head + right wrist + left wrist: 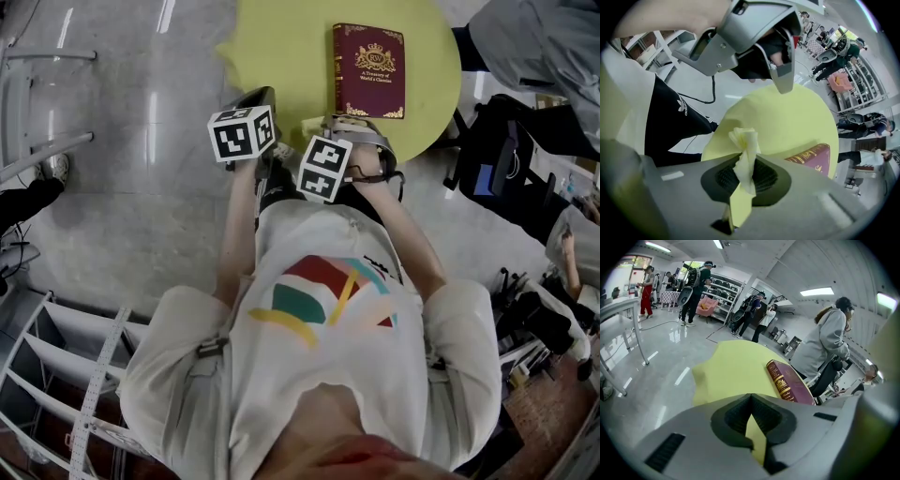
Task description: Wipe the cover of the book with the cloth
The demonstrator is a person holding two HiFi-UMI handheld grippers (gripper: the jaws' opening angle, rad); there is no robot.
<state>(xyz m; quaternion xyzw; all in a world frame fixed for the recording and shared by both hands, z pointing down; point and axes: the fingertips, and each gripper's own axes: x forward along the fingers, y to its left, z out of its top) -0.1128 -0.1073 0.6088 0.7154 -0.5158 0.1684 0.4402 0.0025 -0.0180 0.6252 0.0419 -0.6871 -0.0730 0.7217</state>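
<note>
**Head view.** The left gripper (251,114) and the right gripper (351,148) sit side by side at the near edge of the round yellow table (281,47). Their marker cubes face the camera. The right gripper points down at the table edge, and the left one slants down towards the tabletop. The jaw tips of both cannot be made out in this view. The book (368,70), dark red with gold print, lies flat on the table with its cover up. It is beyond the right gripper and apart from both grippers. The person wears a white shirt (328,309).

**Left gripper view.** The jaws are clenched with their pads meeting at the tips. Nothing is between them, and only the yellow tabletop shows through the wedge-shaped gap behind the tips. The book (790,383) lies ahead and to the right on the table (731,369), clear of the jaws. A person in a grey hoodie (825,345) stands behind the table, and more people stand further back in the hall.

**Right gripper view.** The jaws are closed on the cloth (744,157), a pale yellow bunched piece. Its crumpled end sticks out past the pads. The book (813,157) lies on the table to the right of the jaws and does not touch the cloth. The left gripper (780,70) appears above, over the table edge.
</note>
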